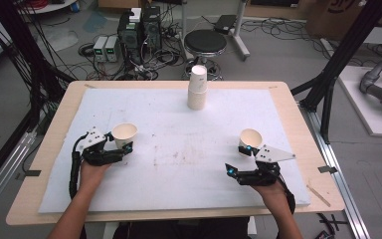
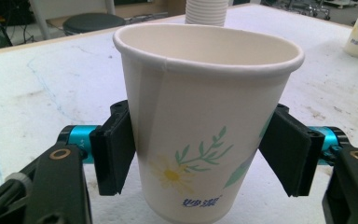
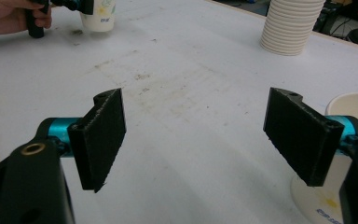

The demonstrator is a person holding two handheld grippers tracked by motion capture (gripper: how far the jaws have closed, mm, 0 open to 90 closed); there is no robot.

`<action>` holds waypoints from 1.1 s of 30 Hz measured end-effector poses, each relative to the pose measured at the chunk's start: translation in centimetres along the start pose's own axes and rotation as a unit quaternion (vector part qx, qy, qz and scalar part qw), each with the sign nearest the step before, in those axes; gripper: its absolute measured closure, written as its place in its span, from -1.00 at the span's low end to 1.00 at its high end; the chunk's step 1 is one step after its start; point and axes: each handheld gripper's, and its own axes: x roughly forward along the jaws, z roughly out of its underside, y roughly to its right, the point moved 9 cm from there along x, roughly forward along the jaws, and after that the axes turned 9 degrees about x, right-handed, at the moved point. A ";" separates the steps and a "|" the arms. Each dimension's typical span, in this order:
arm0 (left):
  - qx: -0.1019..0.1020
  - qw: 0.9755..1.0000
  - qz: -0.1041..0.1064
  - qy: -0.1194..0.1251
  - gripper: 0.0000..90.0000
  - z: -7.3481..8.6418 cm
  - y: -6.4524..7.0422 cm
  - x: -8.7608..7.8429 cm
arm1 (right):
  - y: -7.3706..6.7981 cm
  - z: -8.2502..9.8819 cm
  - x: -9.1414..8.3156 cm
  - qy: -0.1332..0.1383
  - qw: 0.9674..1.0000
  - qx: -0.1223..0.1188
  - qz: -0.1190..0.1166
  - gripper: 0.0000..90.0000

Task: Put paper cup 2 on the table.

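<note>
A white paper cup (image 2: 200, 116) printed with a daisy and green leaves stands upright on the white mat, left of centre (image 1: 125, 132). My left gripper (image 2: 198, 149) has both black pads against the cup's sides and is shut on it (image 1: 121, 143). A second paper cup (image 1: 250, 138) stands at the right of the mat. My right gripper (image 1: 238, 159) sits just in front of that cup with its jaws wide open and nothing between them (image 3: 200, 135). This cup (image 3: 354, 105) is outside the gripper's right-hand jaw, close beside it.
A tall stack of paper cups (image 1: 197, 87) stands at the mat's far middle edge. The white mat (image 1: 179, 159) covers most of the wooden table (image 1: 298, 114). A black stool (image 1: 205, 42), computers and cables fill the floor beyond.
</note>
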 end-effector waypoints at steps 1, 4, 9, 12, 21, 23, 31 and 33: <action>0.002 1.000 -0.001 -0.003 -0.31 0.0 0.0 0.0 | 0.0 0.0 0.0 0.000 1.000 0.000 0.000 -0.52; 0.007 1.000 -0.012 -0.017 -0.30 0.2 0.0 0.1 | 0.0 0.1 -0.1 0.001 1.000 -0.001 0.001 -0.52; 0.028 0.998 -0.024 -0.057 -0.29 0.8 0.4 0.2 | 0.1 0.1 -0.3 0.001 1.000 0.001 0.003 -0.52; 0.016 0.998 -0.026 -0.062 -0.28 1.0 0.3 -0.1 | 0.2 0.1 -0.4 0.002 1.000 -0.001 0.004 -0.52; -0.001 0.996 -0.038 -0.084 -0.35 1.6 0.4 -0.9 | 0.4 0.0 -0.7 0.003 1.000 -0.004 0.004 -0.52; 0.000 0.996 -0.035 -0.081 -0.46 1.6 0.5 -1.0 | 0.4 0.1 -0.9 0.001 1.000 -0.003 0.006 -0.52; -0.024 0.998 -0.030 -0.045 -0.66 0.8 0.8 -2.7 | 0.9 0.1 -1.7 0.003 1.000 -0.004 0.018 -0.52; -0.024 0.998 -0.033 -0.037 -0.66 0.6 0.8 -3.5 | 1.1 0.0 -2.0 0.003 1.000 -0.004 0.023 -0.52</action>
